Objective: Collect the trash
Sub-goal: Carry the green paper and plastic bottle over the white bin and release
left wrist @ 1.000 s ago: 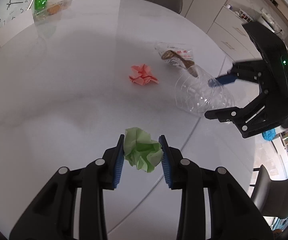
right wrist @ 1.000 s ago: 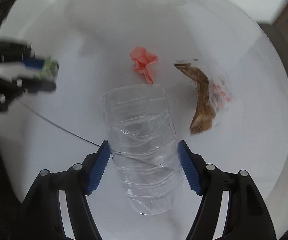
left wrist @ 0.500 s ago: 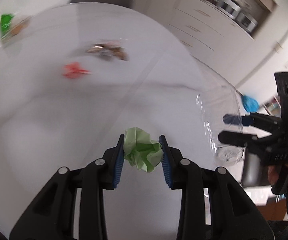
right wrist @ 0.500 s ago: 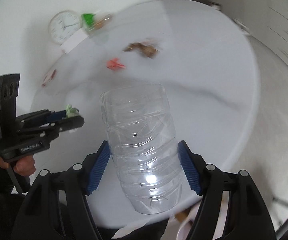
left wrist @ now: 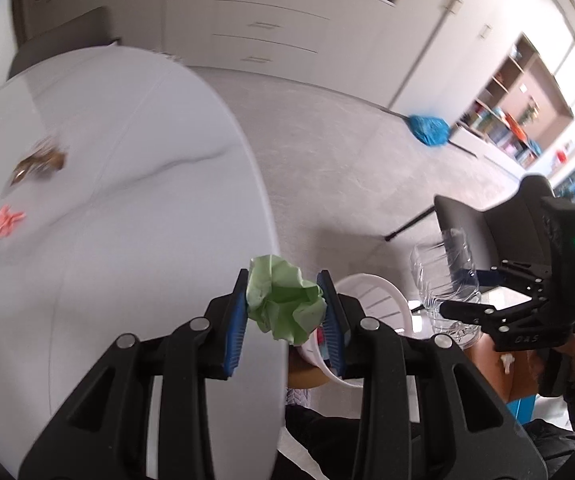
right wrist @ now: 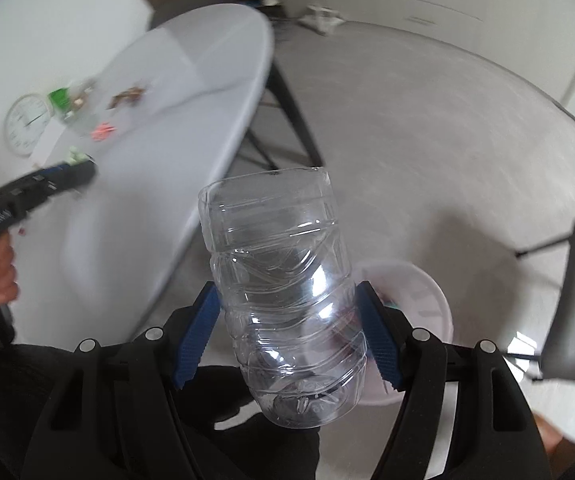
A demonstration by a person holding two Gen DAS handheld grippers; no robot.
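Your left tool (left wrist: pixel 285 312) is squeezed tight on the green paper ball (left wrist: pixel 283 304), in the lower middle of the left view. The ball sits right over the edge of the white worktop (left wrist: pixel 127 200), and the white bin (left wrist: pixel 371 292) peeks out just behind it, lower right of the middle. If you let go now, the ball could land on the worktop edge or on the floor and miss the bin. Get it above the bin's open top first.

Your right tool (right wrist: pixel 287 340) is clamped on the clear plastic bottle (right wrist: pixel 283 288), in the middle of the right view. The bin (right wrist: pixel 427 304) shows behind the bottle, a bit to the right. The bottle is smooth and squashy, held near its lower part, so it could slip or tip out if you swing fast. It is also wide next to the bin's opening, so it might hit the rim and bounce away.

Both tools are heading for one bin. They could bump each other there.

The pink paper (left wrist: pixel 5 222) and the brown wrapper (left wrist: pixel 39 162) lie on the worktop at the left of the left view.
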